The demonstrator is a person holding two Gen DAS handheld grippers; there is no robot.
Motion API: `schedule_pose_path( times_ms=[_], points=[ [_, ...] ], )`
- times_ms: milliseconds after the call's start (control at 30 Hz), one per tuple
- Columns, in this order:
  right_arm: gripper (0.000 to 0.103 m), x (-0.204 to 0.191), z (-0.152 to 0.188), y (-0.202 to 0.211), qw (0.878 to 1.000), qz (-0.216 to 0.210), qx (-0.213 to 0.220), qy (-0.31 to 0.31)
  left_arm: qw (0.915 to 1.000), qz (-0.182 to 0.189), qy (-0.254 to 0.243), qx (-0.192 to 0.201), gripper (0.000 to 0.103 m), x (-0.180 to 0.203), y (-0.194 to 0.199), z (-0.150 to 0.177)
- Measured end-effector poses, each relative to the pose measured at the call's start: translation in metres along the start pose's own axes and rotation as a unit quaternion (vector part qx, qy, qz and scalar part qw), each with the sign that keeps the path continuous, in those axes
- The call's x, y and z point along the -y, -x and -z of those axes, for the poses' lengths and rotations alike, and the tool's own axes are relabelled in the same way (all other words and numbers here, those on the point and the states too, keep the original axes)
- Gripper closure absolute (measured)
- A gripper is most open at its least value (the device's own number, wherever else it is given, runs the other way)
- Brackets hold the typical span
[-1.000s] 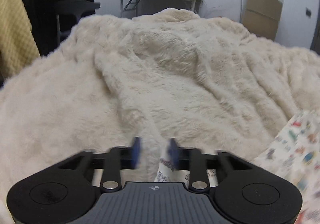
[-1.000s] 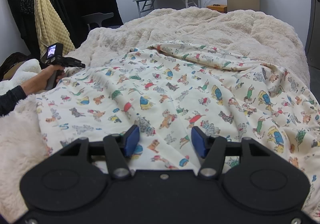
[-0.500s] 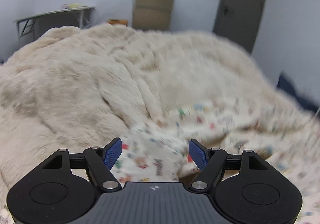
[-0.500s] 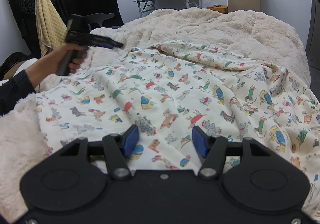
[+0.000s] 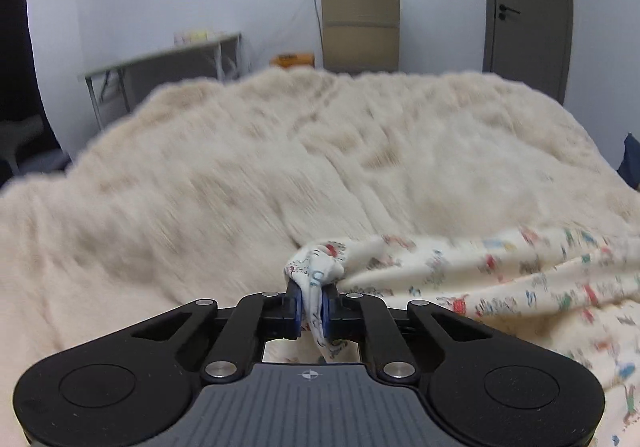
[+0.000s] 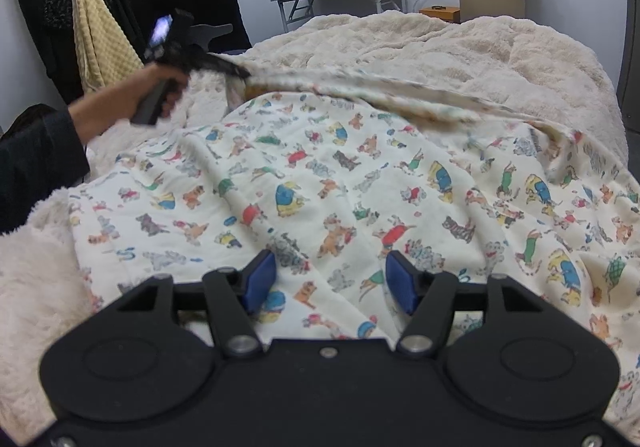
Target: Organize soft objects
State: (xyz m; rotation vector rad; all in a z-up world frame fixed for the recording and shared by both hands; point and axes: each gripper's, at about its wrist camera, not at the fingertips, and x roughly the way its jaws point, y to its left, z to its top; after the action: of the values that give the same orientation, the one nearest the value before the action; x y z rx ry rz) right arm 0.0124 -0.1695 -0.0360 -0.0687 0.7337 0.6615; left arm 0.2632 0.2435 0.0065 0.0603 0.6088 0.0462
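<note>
The left gripper (image 5: pixel 311 307) is clamped on a bunched corner of the cartoon-animal print sheet (image 5: pixel 500 279), low in the centre of the left wrist view, and the cloth trails off to the lower right over the cream plush blanket (image 5: pixel 240 175). In the right wrist view that corner is lifted at upper left, where a hand (image 6: pixel 160 87) grips the tool; the raised edge runs blurred toward the right. The rest of the sheet lies spread across the middle. The right gripper (image 6: pixel 330 279) hovers over it at bottom centre, blue pads (image 6: pixel 260 279) wide apart, gripping nothing
</note>
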Motion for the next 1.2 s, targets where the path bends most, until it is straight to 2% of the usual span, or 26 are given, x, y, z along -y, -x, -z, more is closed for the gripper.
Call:
schedule_pose_path(
  times_ms=[67, 167, 233, 300, 367, 400, 467, 533, 567, 633, 700, 800, 867, 933, 1033, 1100, 1200],
  points=[
    [0.043, -0.001, -0.001, 0.002, 1.0, 0.001, 0.0, 0.004, 0.9999, 0.014, 0.004, 0.006, 0.096, -0.015, 0.011, -0.02],
    [0.043, 0.0, -0.005, 0.003, 1.0, 0.004, -0.001, 0.005, 0.9999, -0.001, -0.012, 0.003, 0.093, -0.036, 0.02, -0.039],
    [0.043, 0.002, -0.009, 0.003, 1.0, 0.004, -0.002, 0.002, 0.9995, -0.012, -0.023, 0.018, 0.093, -0.046, 0.026, -0.043],
    [0.043, 0.003, -0.013, 0.0, 1.0, 0.002, -0.001, 0.0, 0.9966, -0.056, -0.043, 0.043, 0.102, -0.05, 0.031, -0.041],
    [0.043, 0.003, -0.016, -0.005, 1.0, -0.002, -0.002, 0.0, 0.9921, -0.088, -0.06, 0.068, 0.102, -0.051, 0.037, -0.037],
    [0.043, 0.003, -0.018, -0.008, 1.0, -0.004, -0.003, 0.0, 0.9913, -0.089, -0.06, 0.076, 0.102, -0.052, 0.04, -0.035],
    [0.043, 0.002, -0.019, -0.009, 1.0, -0.006, -0.001, 0.004, 0.9937, -0.054, -0.047, 0.086, 0.102, -0.058, 0.047, -0.028],
    [0.043, 0.002, -0.02, -0.007, 1.0, -0.01, 0.004, 0.009, 0.9957, -0.024, -0.048, 0.076, 0.101, -0.056, 0.047, -0.021],
    [0.043, 0.004, -0.019, -0.004, 1.0, -0.012, 0.008, 0.011, 0.9961, -0.014, -0.052, 0.07, 0.097, -0.053, 0.045, -0.018],
    [0.043, 0.012, -0.017, 0.008, 1.0, -0.016, 0.019, 0.01, 0.9957, 0.011, -0.067, 0.063, 0.082, -0.045, 0.041, -0.01],
    [0.043, 0.029, -0.017, 0.026, 0.999, -0.006, 0.046, 0.001, 0.9932, 0.04, -0.09, 0.063, 0.062, -0.032, 0.034, -0.001],
    [0.038, 0.057, -0.02, 0.041, 0.997, 0.024, 0.074, -0.01, 0.9845, 0.095, -0.138, 0.053, 0.053, -0.003, 0.02, 0.013],
    [0.038, 0.082, -0.024, 0.046, 0.994, 0.067, 0.087, -0.015, 0.9742, 0.117, -0.19, 0.032, 0.05, 0.02, 0.007, 0.024],
    [0.038, 0.106, -0.026, 0.048, 0.99, 0.109, 0.09, -0.015, 0.9671, 0.117, -0.226, 0.014, 0.05, 0.034, -0.003, 0.034],
    [0.038, 0.145, -0.024, 0.046, 0.984, 0.158, 0.084, -0.021, 0.962, 0.108, -0.251, -0.005, 0.05, 0.05, -0.019, 0.046],
    [0.038, 0.161, -0.02, 0.039, 0.984, 0.162, 0.076, -0.021, 0.9581, 0.112, -0.264, -0.007, 0.045, 0.059, -0.026, 0.055],
    [0.038, 0.186, -0.02, 0.013, 0.986, 0.157, 0.055, -0.017, 0.9516, 0.11, -0.286, -0.017, 0.043, 0.07, -0.039, 0.066]
  ],
)
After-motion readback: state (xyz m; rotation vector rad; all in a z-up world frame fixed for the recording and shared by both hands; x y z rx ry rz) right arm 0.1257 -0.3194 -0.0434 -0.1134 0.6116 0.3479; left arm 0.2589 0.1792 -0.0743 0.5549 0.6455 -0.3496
